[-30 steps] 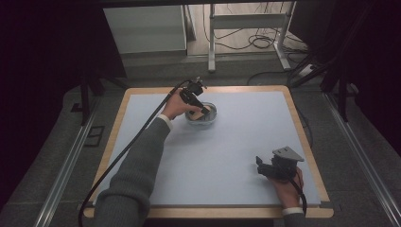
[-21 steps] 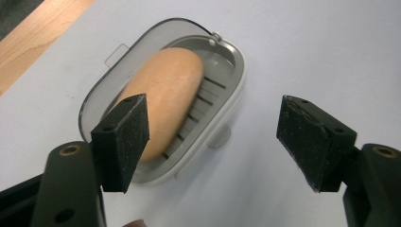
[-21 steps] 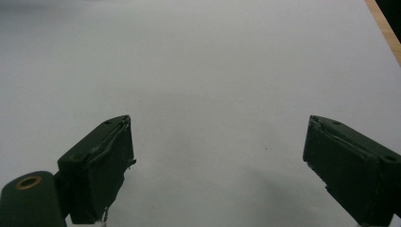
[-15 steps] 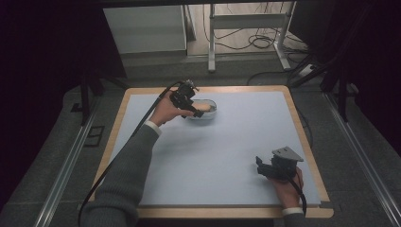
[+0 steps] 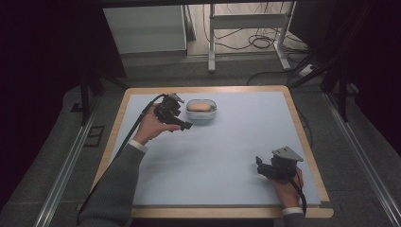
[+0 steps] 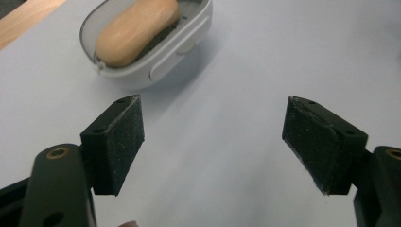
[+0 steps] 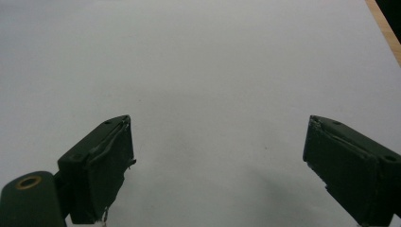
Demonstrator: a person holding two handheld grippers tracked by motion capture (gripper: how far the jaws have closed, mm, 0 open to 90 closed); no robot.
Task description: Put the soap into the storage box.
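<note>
The soap (image 5: 200,106) lies in a pale grey soap dish (image 5: 202,115) on the far part of the desk (image 5: 227,156), left of the middle. It is an orange-beige bar and rests lengthwise inside the dish. The left tool (image 5: 182,124) is just beside the dish, on its left side, and does not touch it. Its jaws have just been opening; they now stand wide apart with nothing between them. The right tool (image 5: 258,165) is near the front right corner of the desk, well apart from the dish. Its jaws are also wide open and hold nothing.
</note>
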